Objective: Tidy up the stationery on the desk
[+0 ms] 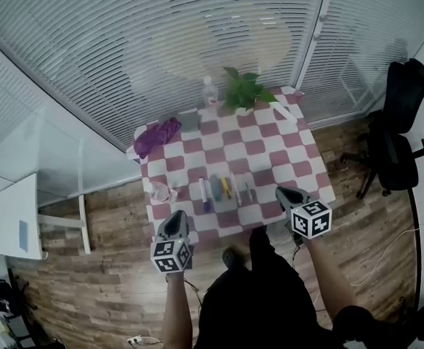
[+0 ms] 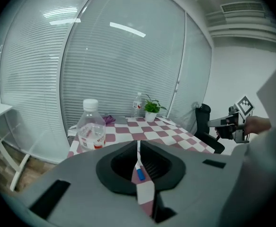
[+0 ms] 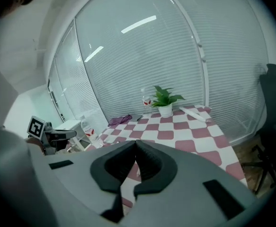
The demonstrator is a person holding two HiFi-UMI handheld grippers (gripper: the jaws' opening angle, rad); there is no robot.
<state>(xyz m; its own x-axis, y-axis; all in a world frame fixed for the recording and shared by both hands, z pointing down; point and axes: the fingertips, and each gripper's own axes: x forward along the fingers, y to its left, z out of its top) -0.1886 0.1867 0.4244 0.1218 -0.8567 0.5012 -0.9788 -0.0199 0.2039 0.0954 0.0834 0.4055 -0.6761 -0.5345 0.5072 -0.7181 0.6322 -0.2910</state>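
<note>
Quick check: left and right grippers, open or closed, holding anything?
Left gripper: closed, fingers together, nothing held.
Right gripper: closed, fingers together, nothing held.

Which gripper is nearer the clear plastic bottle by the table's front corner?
Left. The left gripper hangs just short of that bottle; the right gripper, over the opposite corner.

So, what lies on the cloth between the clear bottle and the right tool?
A row of pens, laid side by side; the head view shows it.
</note>
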